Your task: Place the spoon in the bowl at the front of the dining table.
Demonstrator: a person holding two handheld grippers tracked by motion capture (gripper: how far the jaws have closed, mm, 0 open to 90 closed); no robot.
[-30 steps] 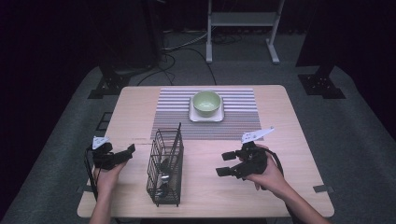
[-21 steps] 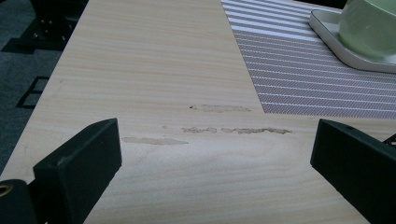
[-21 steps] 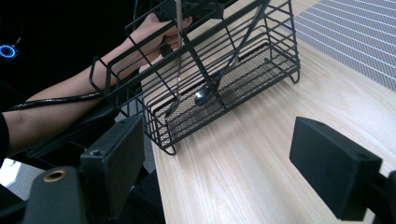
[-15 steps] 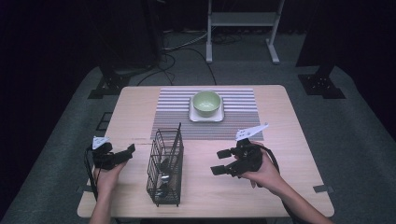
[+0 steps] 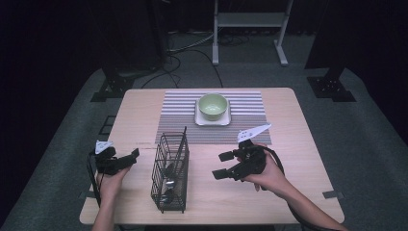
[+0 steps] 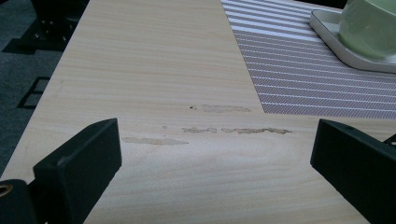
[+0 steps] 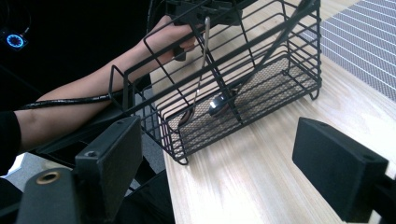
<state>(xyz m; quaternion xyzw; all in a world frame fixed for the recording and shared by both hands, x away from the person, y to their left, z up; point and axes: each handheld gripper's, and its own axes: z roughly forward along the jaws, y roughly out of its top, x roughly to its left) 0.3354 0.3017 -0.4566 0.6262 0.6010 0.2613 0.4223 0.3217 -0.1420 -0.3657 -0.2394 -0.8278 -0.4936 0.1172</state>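
While the person's forearms come in from the six o'clock edge of the wooden table (image 5: 298, 144), the right gripper (image 5: 224, 164) hangs over the tabletop at about five o'clock of the table's middle, its jaws spread wide with nothing between them. It faces nine o'clock, toward the black wire basket (image 5: 169, 173), and stands near the basket but clear of it. From the right gripper view, the basket (image 7: 243, 79) sits ahead of the open jaws, and two utensils with long handles lean inside it; the bowl of a spoon (image 7: 219, 105) rests on the mesh floor, and I cannot tell what the second piece is. In the high view one dark handle rises out of the basket's far end toward twelve o'clock.

On the far side of the basket, at about eight o'clock on the table, the left gripper (image 5: 133, 155) is held just beside the wire wall, not touching it. Its own view shows the jaws wide apart over bare, lightly stained wood.

At twelve o'clock lies a striped placemat (image 5: 178, 108), and on it a white square plate (image 5: 211, 120) carries a pale green bowl (image 5: 212, 106), well apart from both grippers.
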